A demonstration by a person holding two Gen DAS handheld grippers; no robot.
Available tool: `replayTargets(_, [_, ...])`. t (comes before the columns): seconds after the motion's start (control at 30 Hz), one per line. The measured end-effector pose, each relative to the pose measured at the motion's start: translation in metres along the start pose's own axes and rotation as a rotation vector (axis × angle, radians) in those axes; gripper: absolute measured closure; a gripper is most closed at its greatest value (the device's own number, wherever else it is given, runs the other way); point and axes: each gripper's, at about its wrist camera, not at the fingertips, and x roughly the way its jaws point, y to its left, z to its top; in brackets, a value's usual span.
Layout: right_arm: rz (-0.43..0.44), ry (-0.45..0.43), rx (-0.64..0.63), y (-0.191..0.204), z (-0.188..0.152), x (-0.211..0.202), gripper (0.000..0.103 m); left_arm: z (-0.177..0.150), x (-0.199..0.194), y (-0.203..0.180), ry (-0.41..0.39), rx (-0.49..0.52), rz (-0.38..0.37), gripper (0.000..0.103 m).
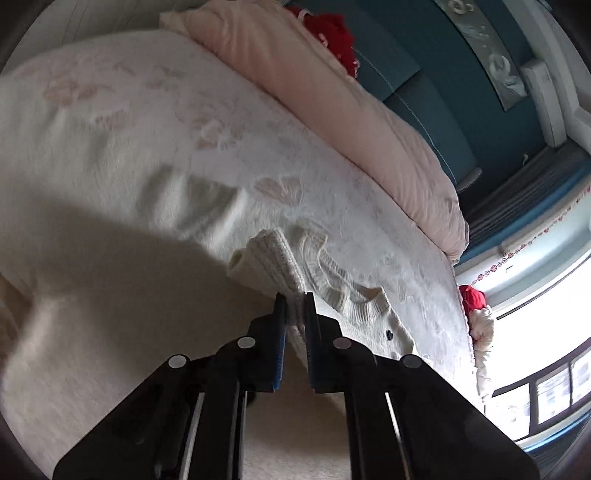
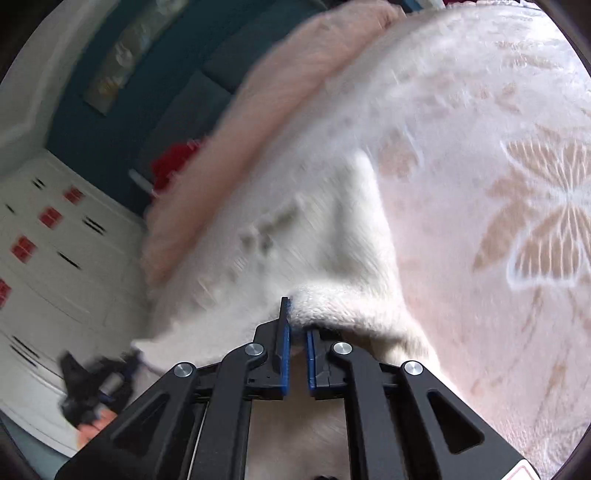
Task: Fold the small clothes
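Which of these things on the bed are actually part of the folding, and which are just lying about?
Part of the job:
- cream ribbed knit cardigan with dark buttons
- left gripper, shut on the cardigan's edge
- right gripper, shut on the knit too

Just lying about:
- white bedspread with pale pink flowers
- pale pink quilt
- red fluffy item
- white drawer unit with red squares

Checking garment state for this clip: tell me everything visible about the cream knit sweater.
The cream knit sweater is a small cardigan of chunky ribbed wool with a ribbed round neckline and one dark button visible. It lies partly folded and bunched on the white floral bedspread, a ribbed edge turned up. The left gripper is shut on a fold near the neckline; the right gripper pinches another fuzzy edge. The right view is motion-blurred.
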Motion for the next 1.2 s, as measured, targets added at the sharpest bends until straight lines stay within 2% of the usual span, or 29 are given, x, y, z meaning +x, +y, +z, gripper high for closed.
replayTargets(0.07, [-0.023,-0.025,-0.056,0.002,-0.001,-0.006,0.097,-0.006,0.007,0.012,0.018,0.006,0.034,0.094])
replayTargets(0.13, [-0.136,0.113,-0.051,-0.019,-0.014,0.018,0.099,-0.015,0.021,0.031,0.066,0.011,0.093,0.094])
replayTargets(0.17, [-0.147,0.162,-0.026,-0.029,-0.020,0.027,0.100,-0.024,0.032,0.043,0.112,-0.007,0.111,0.094])
replayTargets(0.2, [-0.121,0.133,-0.019,-0.029,-0.018,0.019,0.098,-0.032,0.034,0.052,0.101,-0.023,0.087,0.094])
replayTargets(0.3, [-0.192,0.153,-0.061,-0.008,-0.015,0.006,0.087,-0.036,0.030,0.055,0.052,-0.019,0.042,0.092])
replayTargets(0.33, [-0.205,0.137,-0.086,0.000,-0.019,-0.004,0.087,-0.037,0.030,0.055,0.040,-0.006,0.038,0.091])
replayTargets(0.4, [-0.236,0.061,-0.164,0.020,-0.030,-0.024,0.087,-0.042,0.029,0.053,0.010,0.053,0.040,0.091])
replayTargets(0.47, [-0.242,-0.010,-0.245,0.041,-0.037,-0.034,0.087,-0.046,0.029,0.052,-0.019,0.067,0.033,0.090])
replayTargets(0.53, [-0.222,-0.035,-0.311,0.057,-0.036,-0.028,0.087,-0.048,0.028,0.055,-0.032,0.059,0.020,0.090])
replayTargets(0.6, [-0.248,-0.001,-0.347,0.059,-0.026,0.002,0.089,-0.051,0.027,0.057,-0.039,0.057,0.006,0.090])
replayTargets(0.67, [-0.339,0.047,-0.317,0.040,-0.023,0.031,0.090,-0.054,0.024,0.060,-0.044,0.058,0.002,0.090])
replayTargets(0.7, [-0.376,0.092,-0.270,0.023,-0.025,0.045,0.097,-0.054,0.023,0.063,-0.045,0.062,0.006,0.090])
replayTargets(0.77, [-0.355,0.042,-0.220,0.020,-0.025,0.037,0.099,-0.055,0.023,0.064,-0.054,0.075,0.012,0.090])
replayTargets(0.83, [-0.380,-0.032,-0.276,0.033,-0.030,0.024,0.098,-0.055,0.022,0.066,-0.061,0.074,0.004,0.090])
replayTargets(0.9, [-0.438,0.024,-0.304,0.030,-0.042,0.039,0.099,-0.056,0.021,0.070,-0.063,0.056,-0.022,0.090])
replayTargets(1.03, [-0.531,-0.004,-0.403,0.048,-0.047,0.048,0.096,-0.051,0.005,0.074,-0.057,-0.011,-0.033,0.090])
replayTargets(1.1, [-0.546,-0.009,-0.423,0.050,-0.049,0.051,0.096,-0.044,-0.027,0.090,-0.104,-0.062,-0.015,0.078])
replayTargets(1.17, [-0.535,-0.015,-0.416,0.051,-0.048,0.052,0.096,-0.028,-0.067,0.120,-0.187,-0.129,0.012,0.049])
replayTargets(1.2, [-0.532,-0.018,-0.415,0.049,-0.049,0.051,0.096,-0.014,-0.090,0.141,-0.242,-0.171,0.051,0.045])
